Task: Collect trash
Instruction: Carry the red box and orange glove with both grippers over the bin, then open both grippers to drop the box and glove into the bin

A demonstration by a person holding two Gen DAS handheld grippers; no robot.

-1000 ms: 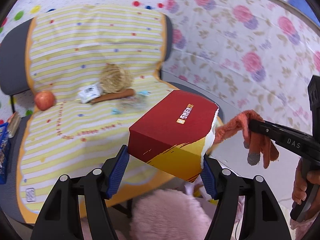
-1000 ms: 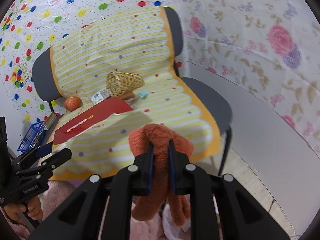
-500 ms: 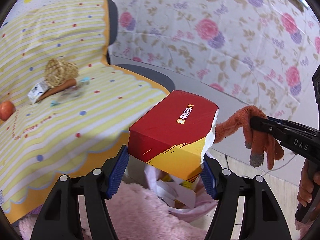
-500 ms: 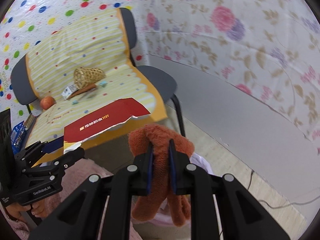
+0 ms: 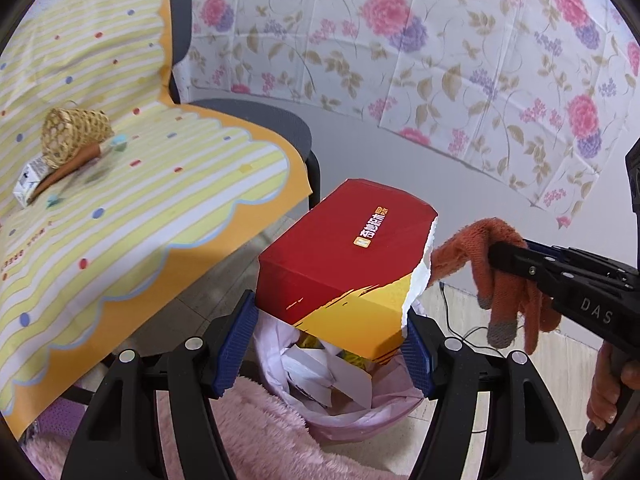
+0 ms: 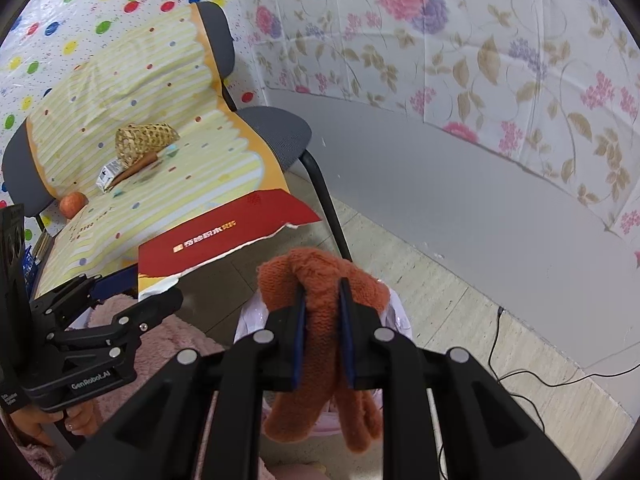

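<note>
My left gripper (image 5: 328, 322) is shut on a torn red and yellow cardboard box (image 5: 344, 264) and holds it just above a pink-lined trash bin (image 5: 340, 392) full of crumpled paper. The box also shows in the right wrist view (image 6: 224, 240). My right gripper (image 6: 322, 320) is shut on an orange knit glove (image 6: 320, 344), which hangs over the bin's rim (image 6: 396, 312). In the left wrist view the glove (image 5: 488, 268) hangs to the right of the box.
A grey chair (image 5: 256, 120) with a yellow striped cloth (image 5: 120, 200) stands to the left, holding a wicker basket (image 5: 74, 132), a carrot (image 5: 68, 168), a small carton (image 5: 30, 182) and an apple (image 6: 73, 204). A pink fluffy rug (image 5: 248, 432) lies beside the bin. A black cable (image 6: 520, 364) runs on the floor.
Both grippers have swung right, away from the chair seat, and now hold the box and the glove over the trash bin. Both grips are unchanged.
</note>
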